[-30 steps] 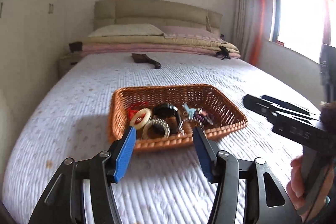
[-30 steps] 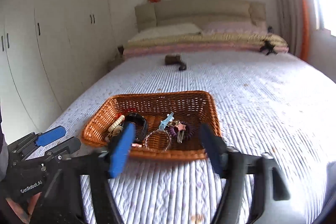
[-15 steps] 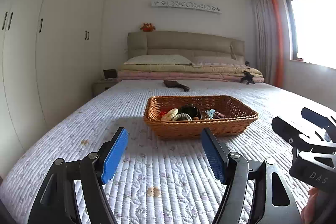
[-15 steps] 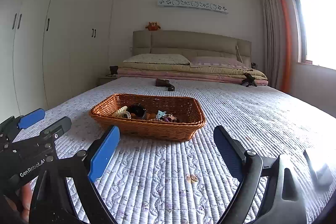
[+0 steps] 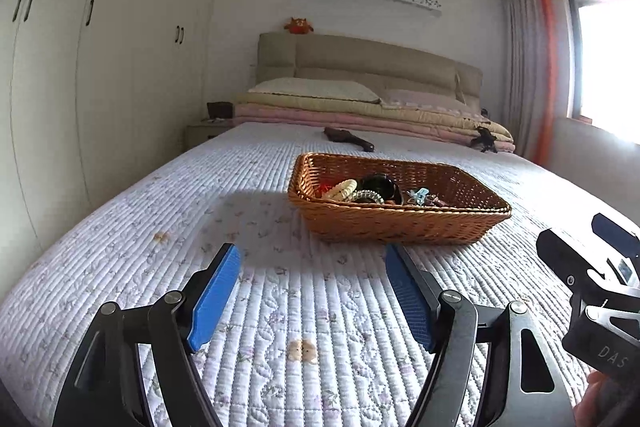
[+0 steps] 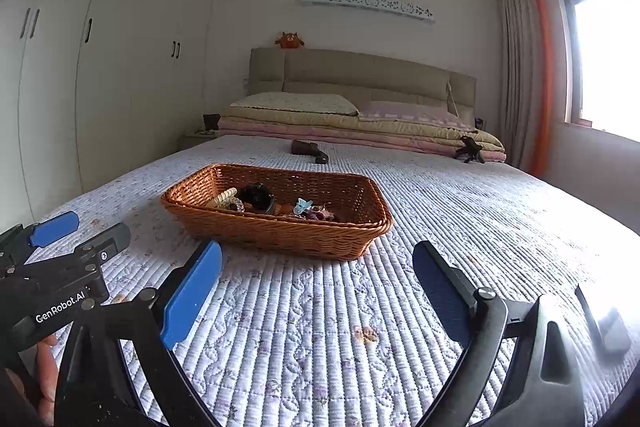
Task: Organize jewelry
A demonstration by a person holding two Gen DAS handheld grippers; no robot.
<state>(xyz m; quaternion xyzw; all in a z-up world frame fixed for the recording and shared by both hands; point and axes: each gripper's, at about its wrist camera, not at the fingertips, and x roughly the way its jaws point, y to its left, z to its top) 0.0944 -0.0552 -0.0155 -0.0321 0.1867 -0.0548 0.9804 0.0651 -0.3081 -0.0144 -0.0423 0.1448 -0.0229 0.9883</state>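
Wicker basket [image 5: 400,223], centre frame: light, stiff; jewelry [image 5: 360,189] inside small, slippery. Take the rim. Left gripper [image 5: 312,279], right gripper [image 6: 316,275]: jaws opening, empty.

- The near wall of the wicker basket [image 5: 392,223] hides the lower parts of the jewelry [image 5: 360,189] inside; the small pieces at the right end are too tangled and small to tell apart.
- The right gripper [image 5: 600,267] is cut off by the left wrist view's right edge.
- The left gripper [image 6: 60,239] runs off the right wrist view's left edge.
- A dark object [image 6: 310,150] far up the bed [image 6: 460,211] is too small to identify.
- The window [image 6: 604,59] is blown out by glare.
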